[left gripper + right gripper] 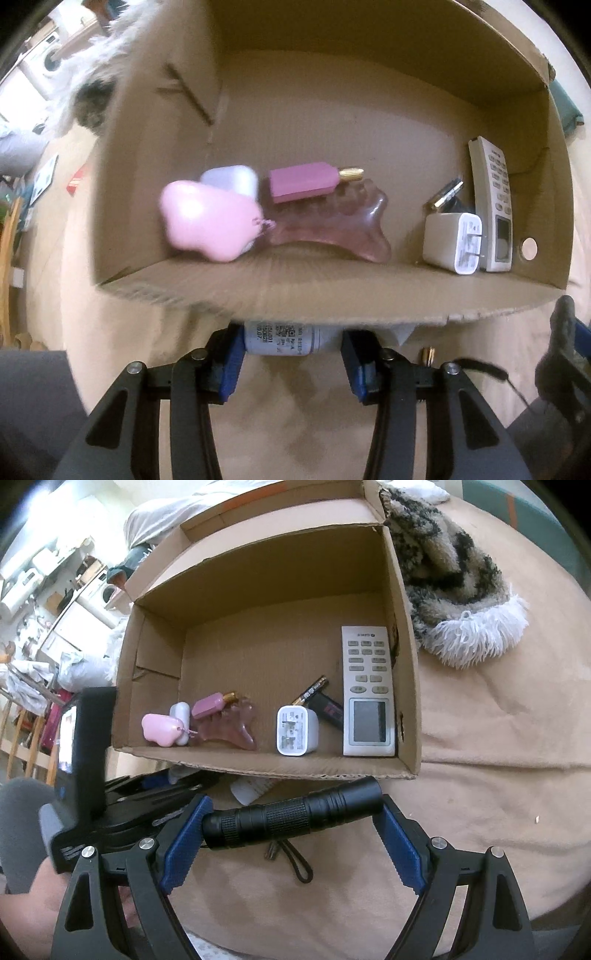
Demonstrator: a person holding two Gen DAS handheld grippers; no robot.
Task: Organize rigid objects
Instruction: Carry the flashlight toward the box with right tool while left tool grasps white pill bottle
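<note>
A cardboard box lies open on a beige surface. Inside at the left are a pink case, a white case, a pink perfume bottle and a pink comb-like piece. At the right are a white charger, a battery, and a white remote. My left gripper is shut on a white cylinder just before the box's near wall. My right gripper is shut on a black flashlight, end to end.
A fluffy patterned fabric item lies right of the box. The flashlight's wrist cord hangs below it. The left gripper's body sits left of my right gripper. Shelves and furniture stand far left.
</note>
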